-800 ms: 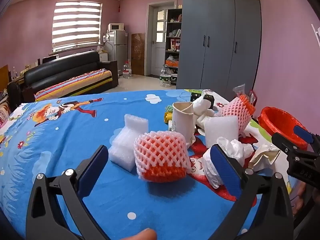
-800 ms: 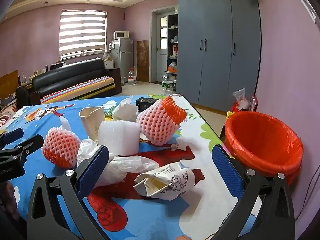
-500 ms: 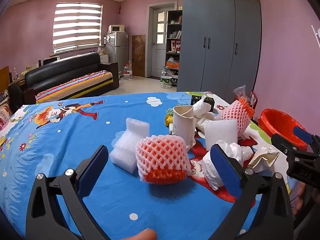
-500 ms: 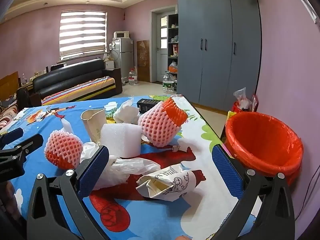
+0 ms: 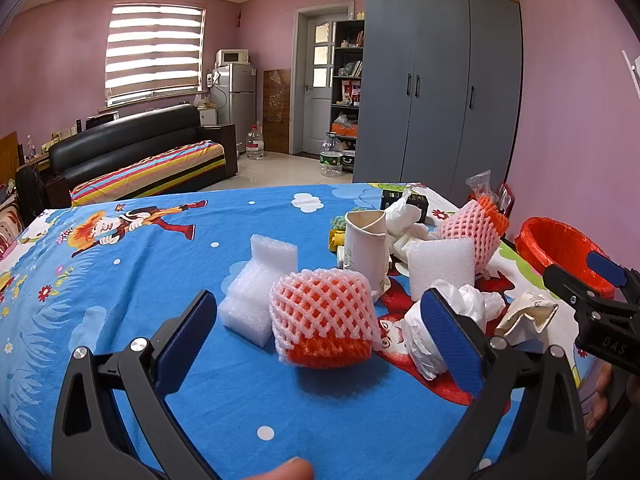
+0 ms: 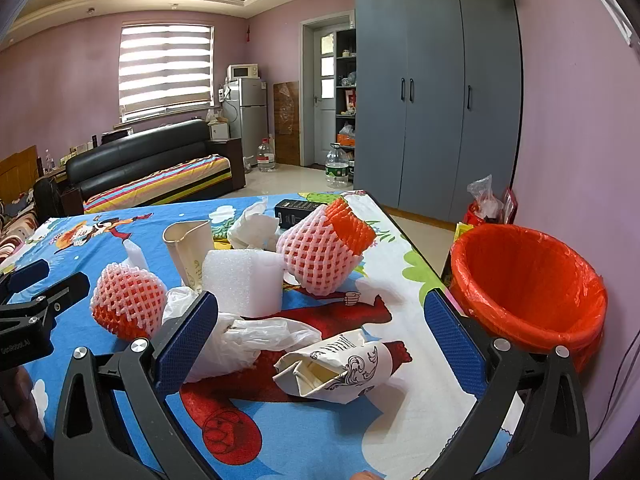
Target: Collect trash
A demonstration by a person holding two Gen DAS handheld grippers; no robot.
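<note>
From your left wrist view, your left gripper (image 5: 320, 328) has its fingers spread wide with nothing clamped between them. Just ahead of them, in line with the gap, a foam fruit net (image 5: 323, 320) in white mesh over orange lies on the tabletop (image 5: 140, 280), which is covered by a blue cartoon cloth. A white foam block (image 5: 260, 284) touches the net's left side. Behind the net a crushed paper cup (image 5: 366, 250) stands upright, with a second white foam block (image 5: 440, 262) and a second fruit net (image 5: 474, 226) farther right. A crumpled white plastic bag (image 5: 452, 316) sits just past your right finger. At the right edge your right gripper (image 5: 596, 296) reaches in, and beyond it is the orange-lined trash bin (image 5: 560, 244).

From your right wrist view, your right gripper (image 6: 320, 320) also has its fingers fully apart and empty. A crumpled printed paper cup (image 6: 340, 368) lies on its side between them, a little ahead, touched by neither. The white plastic bag (image 6: 248, 340) lies beside your left finger. The trash bin (image 6: 528, 288) stands off the tabletop's right edge, just beyond your right finger. Your left gripper (image 6: 36, 304) shows at the left edge, near the first fruit net (image 6: 128, 300).
</note>
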